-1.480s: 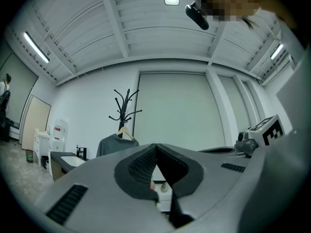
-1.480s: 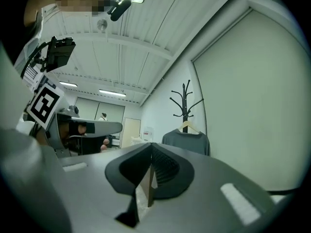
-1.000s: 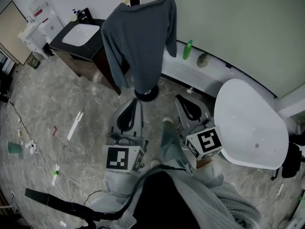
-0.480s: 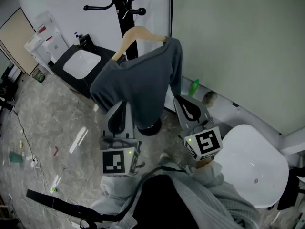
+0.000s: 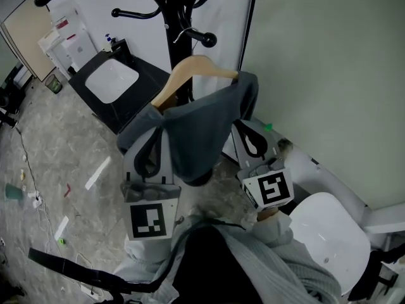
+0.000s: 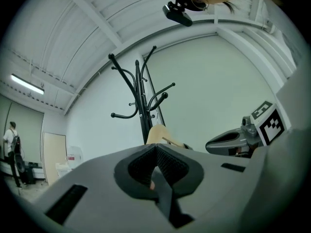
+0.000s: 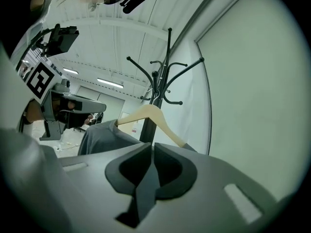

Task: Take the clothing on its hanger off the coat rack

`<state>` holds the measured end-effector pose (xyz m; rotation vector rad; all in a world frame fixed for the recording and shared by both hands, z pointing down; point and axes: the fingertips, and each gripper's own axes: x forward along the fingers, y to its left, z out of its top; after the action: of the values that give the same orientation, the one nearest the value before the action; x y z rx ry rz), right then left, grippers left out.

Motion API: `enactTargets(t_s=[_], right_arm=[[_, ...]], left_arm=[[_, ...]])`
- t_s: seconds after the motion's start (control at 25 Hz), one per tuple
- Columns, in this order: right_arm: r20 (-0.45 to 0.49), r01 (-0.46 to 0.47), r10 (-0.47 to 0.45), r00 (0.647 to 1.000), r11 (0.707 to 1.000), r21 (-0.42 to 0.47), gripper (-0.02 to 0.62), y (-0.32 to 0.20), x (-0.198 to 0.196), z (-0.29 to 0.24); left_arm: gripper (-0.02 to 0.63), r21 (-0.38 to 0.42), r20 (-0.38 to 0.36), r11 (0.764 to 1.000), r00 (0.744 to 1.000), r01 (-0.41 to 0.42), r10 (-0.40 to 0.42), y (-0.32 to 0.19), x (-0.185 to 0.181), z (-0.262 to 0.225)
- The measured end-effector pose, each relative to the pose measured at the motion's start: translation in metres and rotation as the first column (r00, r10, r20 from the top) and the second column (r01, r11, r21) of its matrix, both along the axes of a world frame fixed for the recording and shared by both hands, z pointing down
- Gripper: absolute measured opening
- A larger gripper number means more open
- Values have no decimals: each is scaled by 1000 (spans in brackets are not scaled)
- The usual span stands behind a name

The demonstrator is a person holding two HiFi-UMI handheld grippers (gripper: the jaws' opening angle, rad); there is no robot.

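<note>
A grey garment [image 5: 197, 132] hangs on a wooden hanger [image 5: 197, 68], whose hook sits on the black coat rack [image 5: 173, 18]. My left gripper [image 5: 154, 135] is shut and empty, its tip at the garment's lower left edge. My right gripper [image 5: 244, 127] is shut and empty too, just below the garment's right shoulder. In the left gripper view the shut jaws [image 6: 155, 147] point up at the coat rack [image 6: 143, 111] and the hanger [image 6: 158, 132]. Beyond the shut jaws [image 7: 151, 147] of the right gripper view are the hanger [image 7: 146, 114] and the garment [image 7: 101, 136].
A black cabinet with a white basin [image 5: 111, 81] stands left of the rack. A white round seat [image 5: 329, 236] is at lower right. The wall [image 5: 329, 62] runs close behind the rack. Cables and small litter lie on the stone floor [image 5: 57, 163]. A person [image 6: 9, 136] stands far off.
Both grippers have risen toward the garment, from the height of the rack's base to just beneath the hanger. The head view has tilted up, bringing the rack's hooks into sight.
</note>
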<state>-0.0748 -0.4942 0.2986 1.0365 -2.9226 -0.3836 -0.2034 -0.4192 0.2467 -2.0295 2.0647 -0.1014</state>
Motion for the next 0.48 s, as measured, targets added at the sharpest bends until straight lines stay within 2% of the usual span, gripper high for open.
enactTargets(t_s=[0.12,0.2,0.24,0.28,0.36,0.48], right_arm=[[-20,-17,17,1000,999,28,9,-15,-7,-10],[-27,-35,36,999,997,63,25,-26,-8,-22],[-34,-36,39,999,996,83,43,-32,-8,-28],[-46,-32,37,998,994,102,68,-37,-10,-33],[-86,-14,27,996,990,142,139,-48,-17,-40],[-176,14,24,984,978,208,202,-61,-30,-47]], left_arm=[[6,-12,127,999,991,43,-41,-6,-9,-14],[8,-15,227,996,971,86,-80,-10,-15,-24],[39,-20,265,994,959,108,-99,-14,-17,-25],[116,-29,298,991,948,128,-114,-18,-18,-24],[170,-45,362,987,923,153,-127,-27,-20,-21],[221,-50,451,984,883,170,-130,-41,-21,-15]])
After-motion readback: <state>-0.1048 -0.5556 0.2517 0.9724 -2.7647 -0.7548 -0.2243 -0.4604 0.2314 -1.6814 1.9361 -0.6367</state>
